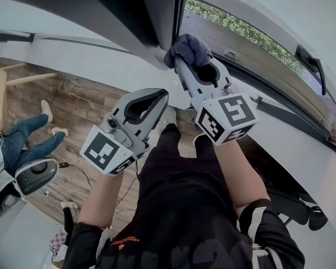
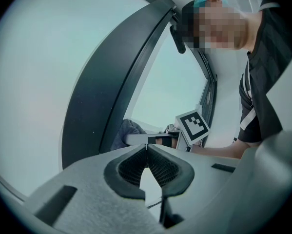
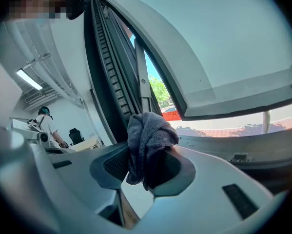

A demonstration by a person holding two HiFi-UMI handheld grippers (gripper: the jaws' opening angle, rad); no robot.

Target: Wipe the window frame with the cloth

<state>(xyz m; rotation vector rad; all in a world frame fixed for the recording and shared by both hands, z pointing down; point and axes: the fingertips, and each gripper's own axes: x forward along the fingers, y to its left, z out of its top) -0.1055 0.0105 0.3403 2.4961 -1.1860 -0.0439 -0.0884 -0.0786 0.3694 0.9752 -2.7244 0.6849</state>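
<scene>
— Between the jaws of the right gripper (image 3: 143, 165), what sits there?

— A bunched grey-blue cloth (image 3: 148, 135). The jaws are clamped on its lower folds, and the rest bulges out past the tips.

— And ahead of those tips?

— The dark window frame (image 3: 111, 91) rises just behind the cloth. From the head view the cloth lies right at the foot of the frame's upright. Whether it presses on the frame I cannot tell.

— To the right of that claw?

— A pale panel (image 3: 209, 57) of the window, and under its edge some sunlit greenery (image 3: 160, 89) outside.

— The left gripper (image 2: 146, 146)?

— Its tips meet with nothing between them. It is lower than the right one and to its left.

— What shows past its tips?

— The cloth, just beyond them. The right gripper's marker cube (image 2: 192, 126) is to the right of it, and the frame curves up on the left.

— Below both claws?

— A wooden floor (image 1: 78, 105), with a person in jeans (image 1: 27, 142) down on it, well apart from them.
</scene>
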